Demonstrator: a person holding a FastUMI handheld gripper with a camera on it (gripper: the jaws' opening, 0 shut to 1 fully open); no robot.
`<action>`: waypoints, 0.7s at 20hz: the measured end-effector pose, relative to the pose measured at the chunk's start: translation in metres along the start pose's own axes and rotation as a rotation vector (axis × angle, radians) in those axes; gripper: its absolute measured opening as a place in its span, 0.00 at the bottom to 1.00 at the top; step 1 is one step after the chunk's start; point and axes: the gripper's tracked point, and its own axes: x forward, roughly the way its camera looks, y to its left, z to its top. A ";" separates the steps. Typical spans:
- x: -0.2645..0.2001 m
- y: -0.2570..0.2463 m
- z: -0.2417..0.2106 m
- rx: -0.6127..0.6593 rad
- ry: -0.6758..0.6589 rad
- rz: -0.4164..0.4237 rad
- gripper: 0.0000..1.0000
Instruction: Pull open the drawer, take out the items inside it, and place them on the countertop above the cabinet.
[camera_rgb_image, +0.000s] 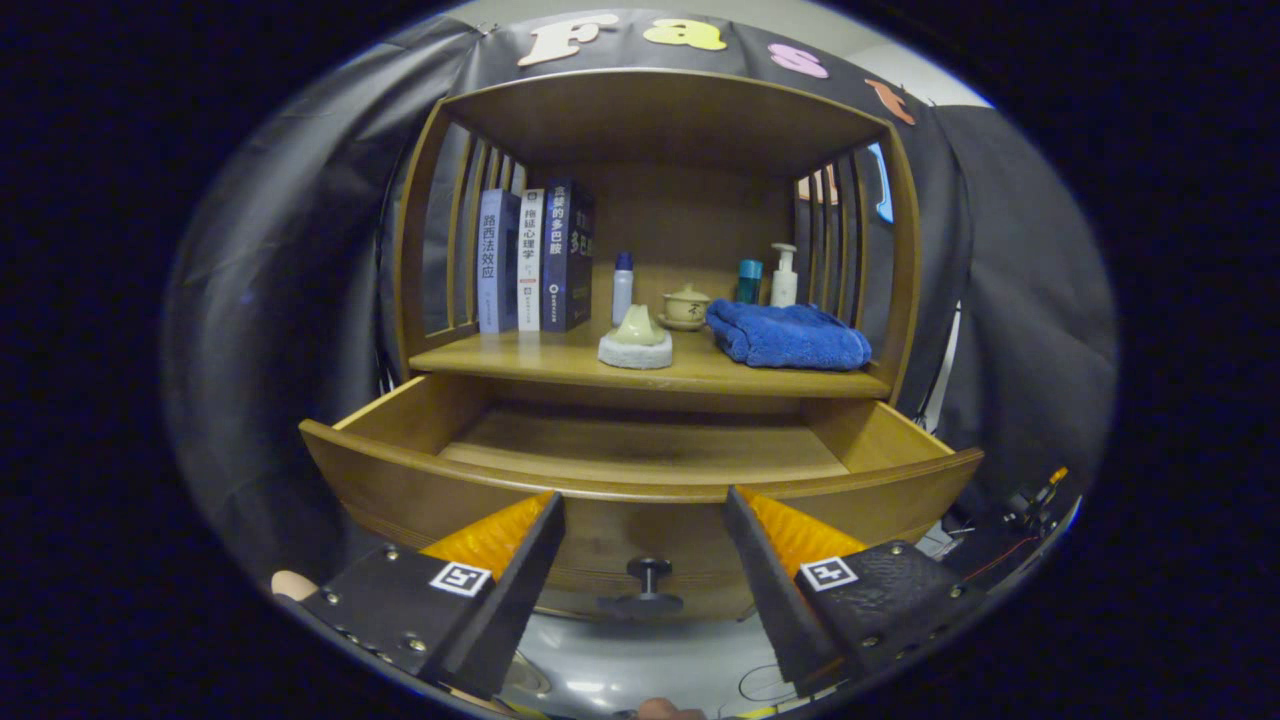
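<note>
1. Spread wide with nothing held, the tool (645, 500) is seen in front of the pulled-out drawer (640, 470), its knob (648, 580) between the fingers.
2. No items can be made out on the drawer floor.
3. On the desk (560, 362) above, a blue towel (790, 335), a pale cup on a coaster (637, 338) and books (535, 260) are seen.

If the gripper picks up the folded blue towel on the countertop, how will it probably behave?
The folded blue towel looks soft and plush, so it would likely sag and unfold when lifted. It seems light and unlikely to slip or break. The open gripper is at the pulled-out wooden drawer, well short of it.
</note>
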 end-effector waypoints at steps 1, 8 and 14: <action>-0.002 0.000 -0.001 0.006 -0.004 -0.001 0.97; 0.005 0.000 0.003 0.001 -0.007 0.000 0.97; 0.014 0.000 0.005 0.000 -0.009 -0.001 0.97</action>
